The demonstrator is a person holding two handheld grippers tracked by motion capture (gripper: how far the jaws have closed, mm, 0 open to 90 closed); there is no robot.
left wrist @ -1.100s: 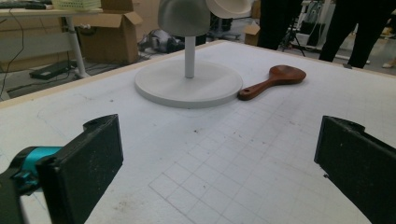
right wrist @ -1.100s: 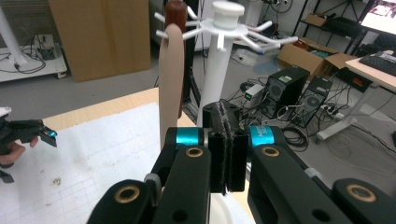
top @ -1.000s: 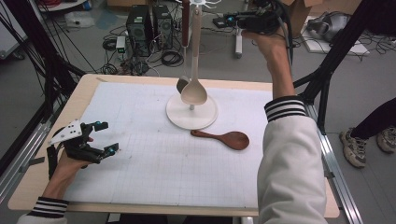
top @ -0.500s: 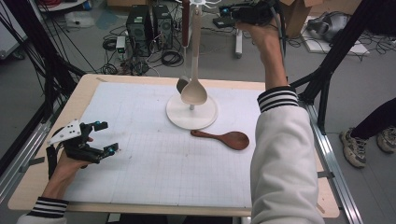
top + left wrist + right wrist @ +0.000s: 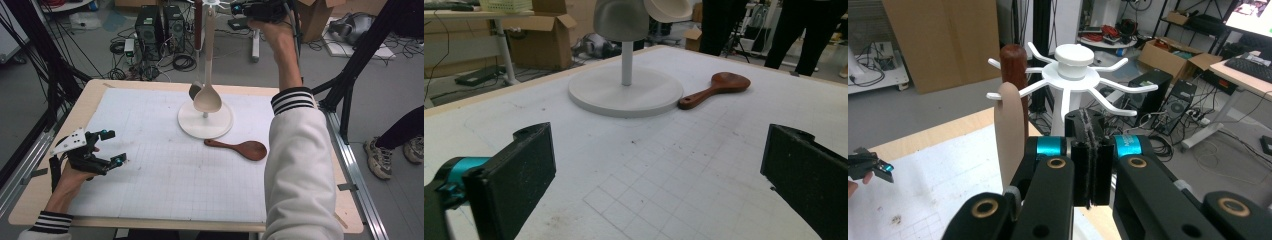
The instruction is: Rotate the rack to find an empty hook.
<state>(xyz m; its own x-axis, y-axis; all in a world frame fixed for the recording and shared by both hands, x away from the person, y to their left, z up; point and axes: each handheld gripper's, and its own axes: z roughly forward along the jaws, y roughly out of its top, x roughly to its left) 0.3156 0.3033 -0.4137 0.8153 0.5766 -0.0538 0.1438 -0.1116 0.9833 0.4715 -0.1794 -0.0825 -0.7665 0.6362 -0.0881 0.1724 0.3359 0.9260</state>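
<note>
The right hand-held gripper (image 5: 1090, 165) is raised high at the far side of the table (image 5: 150, 87), beside the top of the white hanging rack (image 5: 1069, 70), its jaws clenched together with nothing between them. A pale spoon (image 5: 207, 95) and a dark-handled utensil (image 5: 1013, 65) hang from the rack's arms. A brown wooden spoon (image 5: 242, 148) lies on the table just near of the rack's round base (image 5: 200, 127). At the near left, the left hand-held gripper (image 5: 107, 147) rests released, jaws wide apart
</note>
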